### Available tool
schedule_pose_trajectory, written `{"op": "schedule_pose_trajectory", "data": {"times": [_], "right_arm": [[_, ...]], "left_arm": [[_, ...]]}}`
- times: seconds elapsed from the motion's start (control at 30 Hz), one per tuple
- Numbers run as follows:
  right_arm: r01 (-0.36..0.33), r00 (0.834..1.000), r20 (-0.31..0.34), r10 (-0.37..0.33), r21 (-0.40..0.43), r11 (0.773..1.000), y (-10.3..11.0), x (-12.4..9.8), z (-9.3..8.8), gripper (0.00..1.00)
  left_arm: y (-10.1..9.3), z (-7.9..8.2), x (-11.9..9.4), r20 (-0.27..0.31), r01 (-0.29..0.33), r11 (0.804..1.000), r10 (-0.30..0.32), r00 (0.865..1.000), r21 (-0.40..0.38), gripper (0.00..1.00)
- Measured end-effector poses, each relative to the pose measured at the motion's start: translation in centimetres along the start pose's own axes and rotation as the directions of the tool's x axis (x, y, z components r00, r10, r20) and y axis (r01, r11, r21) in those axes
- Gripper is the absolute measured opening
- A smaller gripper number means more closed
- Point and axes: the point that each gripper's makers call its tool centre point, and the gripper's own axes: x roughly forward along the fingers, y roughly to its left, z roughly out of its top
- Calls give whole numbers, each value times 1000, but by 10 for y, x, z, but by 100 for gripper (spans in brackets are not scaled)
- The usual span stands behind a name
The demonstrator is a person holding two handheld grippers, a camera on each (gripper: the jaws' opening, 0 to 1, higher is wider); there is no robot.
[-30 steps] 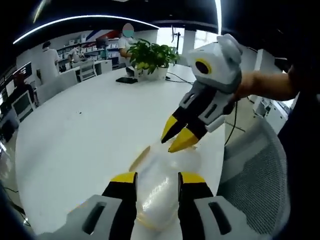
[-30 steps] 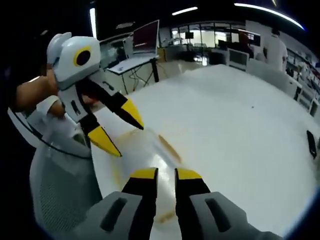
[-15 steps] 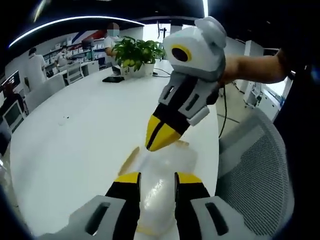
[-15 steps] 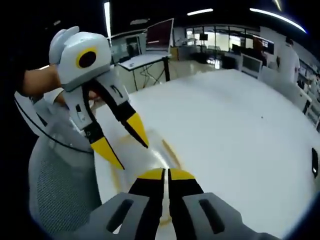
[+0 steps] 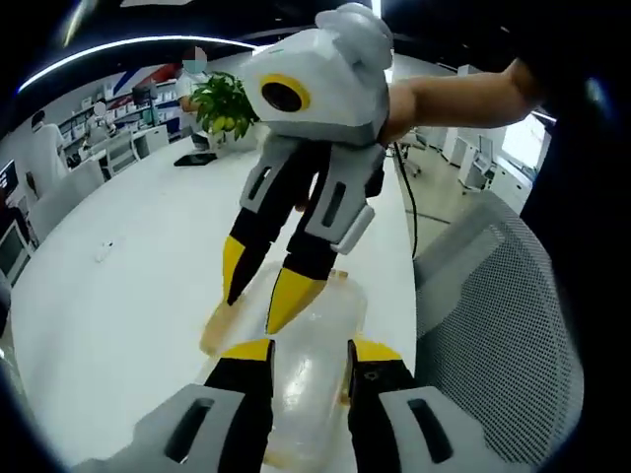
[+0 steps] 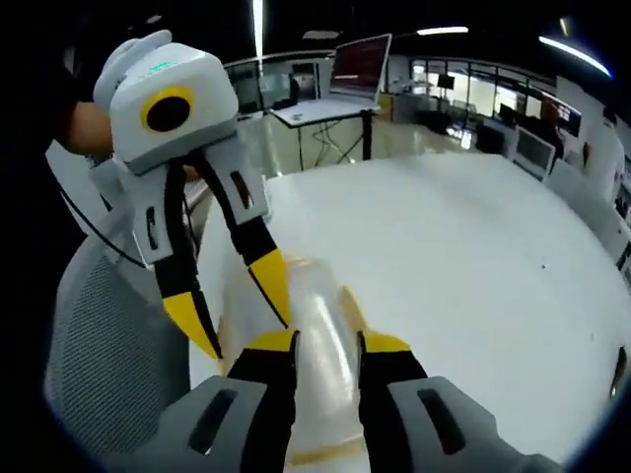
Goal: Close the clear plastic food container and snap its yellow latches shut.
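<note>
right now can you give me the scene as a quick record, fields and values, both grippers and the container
surface: white table
container: clear plastic food container, lying near the table edge, between both grippers
latches: yellow latch sticks out at one side, looks unsnapped; others too blurred to judge
left gripper: open, jaws straddling the container
right gripper: open, jaws astride the container from the opposite side
beside table: grey mesh chair
background: potted plant at the far end of the table

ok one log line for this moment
left gripper: open, over container | right gripper: open, over container | latch: yellow | table: white
</note>
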Motion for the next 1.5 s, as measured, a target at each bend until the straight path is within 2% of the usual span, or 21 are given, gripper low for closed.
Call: {"op": "schedule_pose_trajectory", "data": {"times": [0.1,0.33,0.43,0.63,0.77,0.9,1.03,1.2,1.5], "right_arm": [[-17,1000,-16,17,-8,1000,-2,2,-2,27],[-33,999,-42,33,2,999,-10,6,-7,29],[-34,998,-44,34,0,999,-11,7,-7,29],[-43,998,-55,43,-2,999,-13,9,-8,30],[-44,997,-63,44,-6,999,-15,10,-9,30],[-45,997,-71,44,-8,999,-16,11,-11,30],[-47,996,-72,47,-4,999,-17,10,-12,30],[-56,996,-75,56,2,998,-16,10,-14,31],[-108,991,-79,108,5,994,-8,13,-12,34]], "left_arm": [[-4,-1,1,-5,8,1000,-8,1000,17,22],[-8,-4,3,-12,27,1000,-27,1000,16,22],[-3,5,0,30,17,1000,-16,999,-19,22],[9,11,-3,32,-3,1000,3,999,-14,22],[17,8,0,22,-22,1000,22,1000,-4,22],[18,-2,7,-17,-18,1000,19,1000,23,21],[6,-5,9,-20,25,998,-24,1000,60,22],[-13,-5,7,-21,58,993,-56,998,100,27],[-23,-16,8,-62,30,965,-14,998,260,33]]}}
